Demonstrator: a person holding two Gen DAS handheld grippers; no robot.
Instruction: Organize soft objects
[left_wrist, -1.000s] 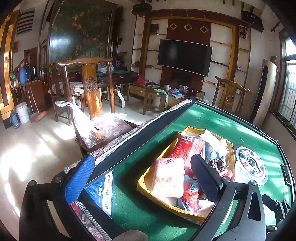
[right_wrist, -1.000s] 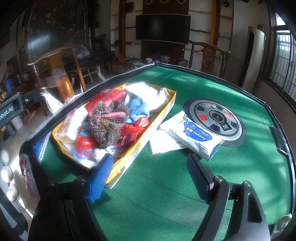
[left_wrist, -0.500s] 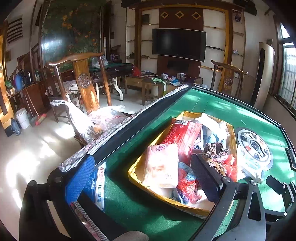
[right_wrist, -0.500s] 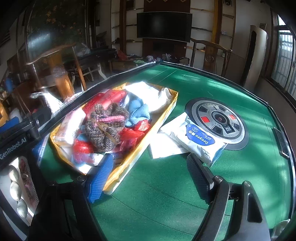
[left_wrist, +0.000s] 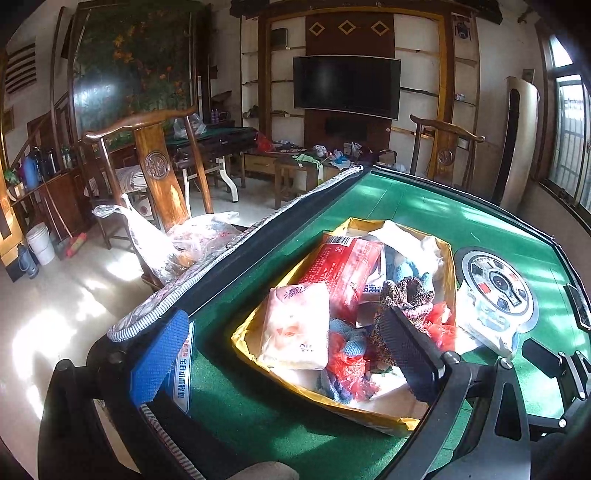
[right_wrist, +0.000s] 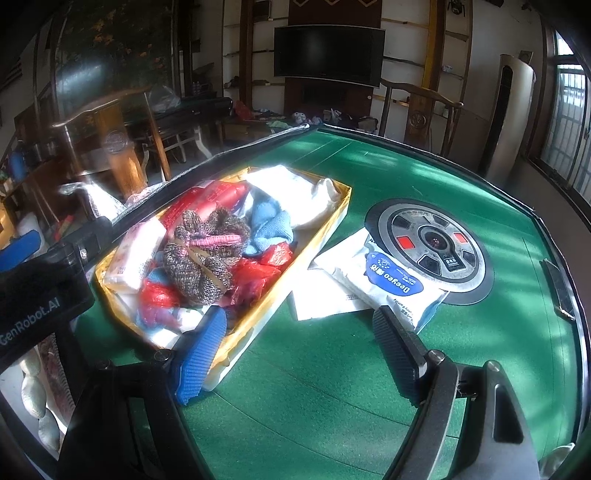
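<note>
A shallow yellow box (right_wrist: 334, 218) sits on the green surface (right_wrist: 332, 387), close to the padded dark edge on the side where a wooden chair (left_wrist: 155, 162) stands. The box is heaped with soft things: a pale pink tissue pack (left_wrist: 297, 326) at its near left corner, a long red packet (left_wrist: 341, 269) lying behind that, a brown knitted bundle (right_wrist: 201, 254) tied with a pink band across the middle, blue knitwear (right_wrist: 267, 225), crumpled red plastic (right_wrist: 255, 275) and a white bag (right_wrist: 291, 192) at the far end. Just outside the box's right wall lies a white wet-wipe pack (right_wrist: 391, 280) with a blue label, partly overlapping the round metal control panel (right_wrist: 430, 243) set into the middle of the surface; a flat white sheet (right_wrist: 325, 301) pokes out from under the pack. The right tool (right_wrist: 299, 328) hovers over the near end of the surface with its jaws spread wide and nothing between them, the blue finger over the box's near corner and the black finger beside the wipe pack. The left tool (left_wrist: 284, 339) is likewise released and empty, its blue finger above the padded edge and its black finger above the box's contents; whether that finger touches the knitted bundle cannot be told. A clear plastic bag (left_wrist: 173, 240) rests on the chair seat.
</note>
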